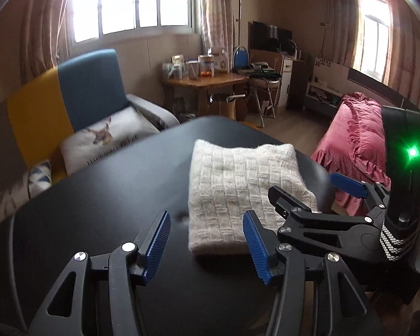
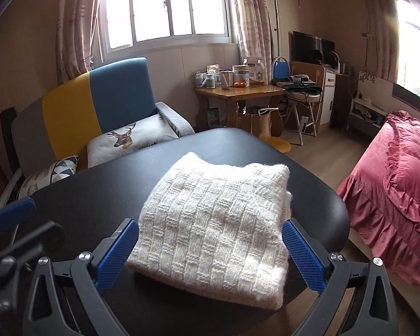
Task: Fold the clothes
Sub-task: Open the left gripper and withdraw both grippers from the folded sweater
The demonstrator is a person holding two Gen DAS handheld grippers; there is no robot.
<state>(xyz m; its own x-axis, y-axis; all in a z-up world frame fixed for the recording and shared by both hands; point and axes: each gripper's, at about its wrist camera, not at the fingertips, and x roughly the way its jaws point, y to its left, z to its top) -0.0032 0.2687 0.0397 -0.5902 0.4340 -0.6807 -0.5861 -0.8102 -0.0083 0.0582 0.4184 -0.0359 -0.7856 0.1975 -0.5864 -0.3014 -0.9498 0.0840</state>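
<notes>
Sweater (image 2: 215,224): cream, basket-weave knit, folded into a thick rectangular stack, lying flat on the black bench (image 2: 98,196) toward its right edge, nearer the front than the far rounded end. Your right tongs (image 2: 210,254) stand spread as wide as they go, one blue pad on either side of the stack's near edge, neither pad pressing the knit; nothing is gripped. Your left tongs (image 1: 207,247) are also apart and empty, hovering over bare bench just left of the sweater's near-left corner. In the left wrist view your right tongs (image 1: 319,187) show from the side, over the stack's right portion. Striped sofa (image 2: 98,103) sits beyond the bench's left edge, pink bedspread (image 2: 400,196) beyond the right.
</notes>
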